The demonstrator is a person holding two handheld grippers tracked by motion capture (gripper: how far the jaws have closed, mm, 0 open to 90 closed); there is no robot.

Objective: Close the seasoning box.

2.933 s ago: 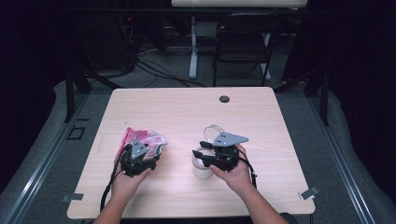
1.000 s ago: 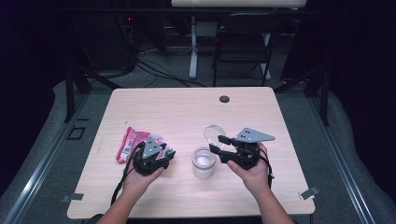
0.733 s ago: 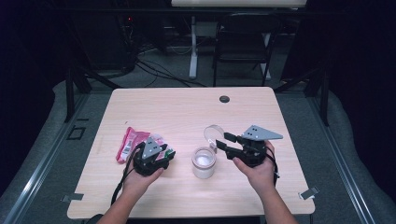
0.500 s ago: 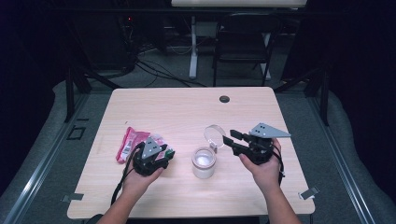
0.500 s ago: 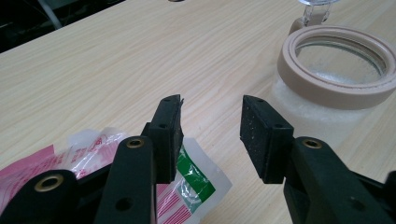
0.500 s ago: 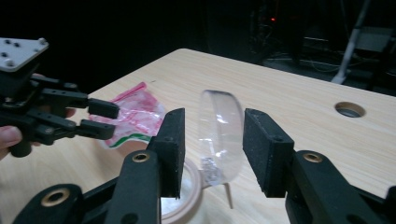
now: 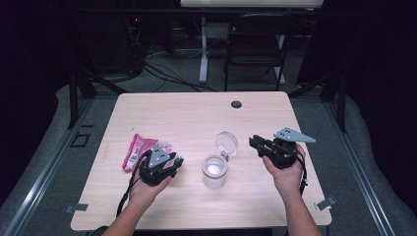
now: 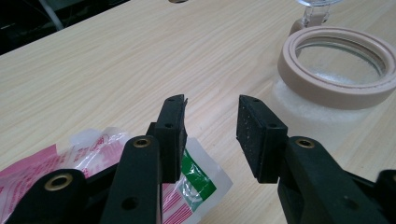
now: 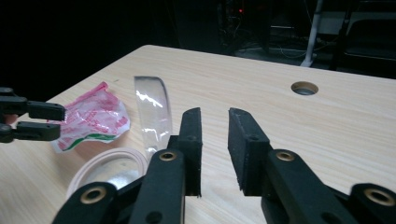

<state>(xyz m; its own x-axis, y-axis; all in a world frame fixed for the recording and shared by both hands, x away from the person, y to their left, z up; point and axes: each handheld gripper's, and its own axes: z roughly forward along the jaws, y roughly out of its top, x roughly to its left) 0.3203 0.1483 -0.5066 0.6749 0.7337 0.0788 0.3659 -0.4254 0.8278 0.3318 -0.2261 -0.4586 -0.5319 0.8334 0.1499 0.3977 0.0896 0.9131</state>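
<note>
room: dark | floor [image 7: 172, 69]: grey, cables | chair [image 7: 255, 44]: black, behind table [image 7: 196, 113]

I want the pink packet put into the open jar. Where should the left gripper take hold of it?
Grip the pink packet at its crinkled, raised end nearest the left gripper, coming in low from the jar side. The rest lies flat on the table, leaving the jaws little edge to pinch.

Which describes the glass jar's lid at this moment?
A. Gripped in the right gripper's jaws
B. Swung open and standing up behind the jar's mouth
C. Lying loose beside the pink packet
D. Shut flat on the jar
B: in the high view the clear lid stands tilted up behind the glass jar, whose mouth is uncovered; the right gripper is off to the side, nothing between its jaws.
</note>
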